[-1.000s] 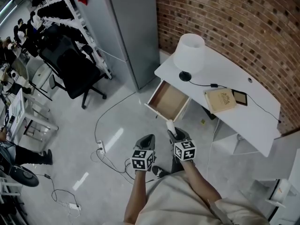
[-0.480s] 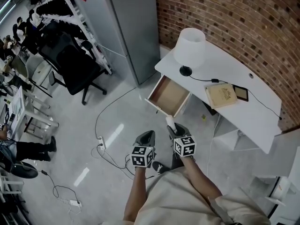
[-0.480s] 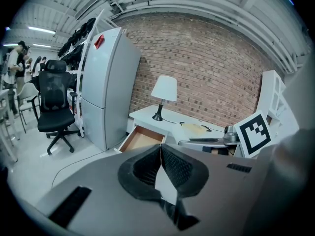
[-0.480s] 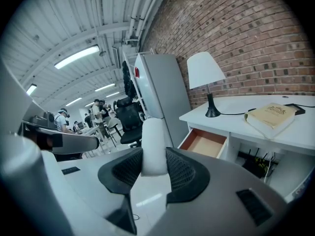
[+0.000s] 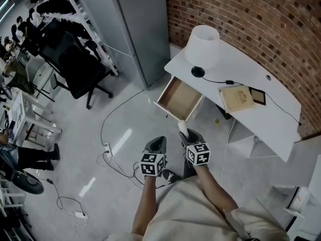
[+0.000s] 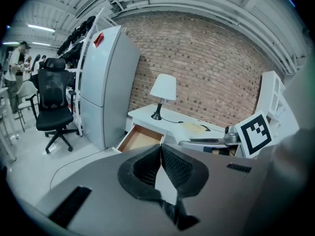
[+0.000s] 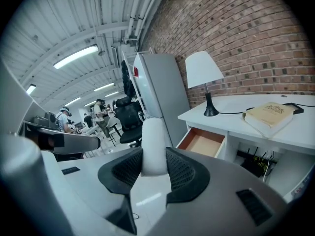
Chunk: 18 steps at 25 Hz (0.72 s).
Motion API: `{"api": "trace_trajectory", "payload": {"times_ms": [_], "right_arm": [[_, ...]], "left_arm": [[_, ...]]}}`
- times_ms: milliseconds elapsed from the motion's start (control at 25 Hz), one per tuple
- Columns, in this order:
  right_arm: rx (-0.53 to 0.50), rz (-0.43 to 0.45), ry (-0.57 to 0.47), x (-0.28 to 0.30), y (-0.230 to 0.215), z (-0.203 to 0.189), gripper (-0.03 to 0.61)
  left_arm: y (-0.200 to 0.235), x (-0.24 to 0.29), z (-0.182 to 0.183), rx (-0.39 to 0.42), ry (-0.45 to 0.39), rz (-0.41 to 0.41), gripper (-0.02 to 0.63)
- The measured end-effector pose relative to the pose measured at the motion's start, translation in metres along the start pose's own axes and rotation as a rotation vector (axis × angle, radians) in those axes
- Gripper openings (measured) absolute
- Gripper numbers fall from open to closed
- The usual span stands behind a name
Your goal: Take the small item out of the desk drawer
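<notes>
A small white cylinder-shaped item (image 7: 154, 146) stands clamped between the pads of my right gripper (image 5: 186, 137), sticking up past the fingertips; from the head view the small white item (image 5: 182, 128) shows just short of the drawer. The open wooden desk drawer (image 5: 179, 100) hangs out of the white desk (image 5: 241, 119) and looks bare inside. My left gripper (image 5: 156, 145) is beside the right one over the floor, jaws together with nothing between them. The open drawer (image 7: 203, 141) lies ahead in the right gripper view, and the drawer (image 6: 140, 137) in the left gripper view too.
On the desk stand a white lamp (image 5: 202, 46) with a cable, a tan book (image 5: 236, 98) and a dark tablet (image 5: 258, 96). A grey cabinet (image 5: 135, 24) is left of the desk, a black office chair (image 5: 80, 72) further left. Cables (image 5: 113, 154) lie on the floor.
The view has shifted slightly; both grippers stay side by side in front of the drawer, the right still holding the white item.
</notes>
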State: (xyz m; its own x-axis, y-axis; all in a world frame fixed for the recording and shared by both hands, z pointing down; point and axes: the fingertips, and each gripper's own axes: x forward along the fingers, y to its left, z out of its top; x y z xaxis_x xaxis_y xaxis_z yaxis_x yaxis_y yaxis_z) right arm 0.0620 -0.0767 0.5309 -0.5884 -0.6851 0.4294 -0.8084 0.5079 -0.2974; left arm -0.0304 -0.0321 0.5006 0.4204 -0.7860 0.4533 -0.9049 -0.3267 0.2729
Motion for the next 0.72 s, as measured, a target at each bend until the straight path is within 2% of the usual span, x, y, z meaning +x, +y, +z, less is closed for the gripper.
{"api": "trace_trajectory", "payload": {"times_ms": [720], "right_arm": [[-0.016, 0.030, 0.009, 0.0070, 0.0081, 0.0026, 0.167]], "left_arm": [[0.0033, 0.0007, -0.0031, 0.011, 0.019, -0.001, 0.017]]}}
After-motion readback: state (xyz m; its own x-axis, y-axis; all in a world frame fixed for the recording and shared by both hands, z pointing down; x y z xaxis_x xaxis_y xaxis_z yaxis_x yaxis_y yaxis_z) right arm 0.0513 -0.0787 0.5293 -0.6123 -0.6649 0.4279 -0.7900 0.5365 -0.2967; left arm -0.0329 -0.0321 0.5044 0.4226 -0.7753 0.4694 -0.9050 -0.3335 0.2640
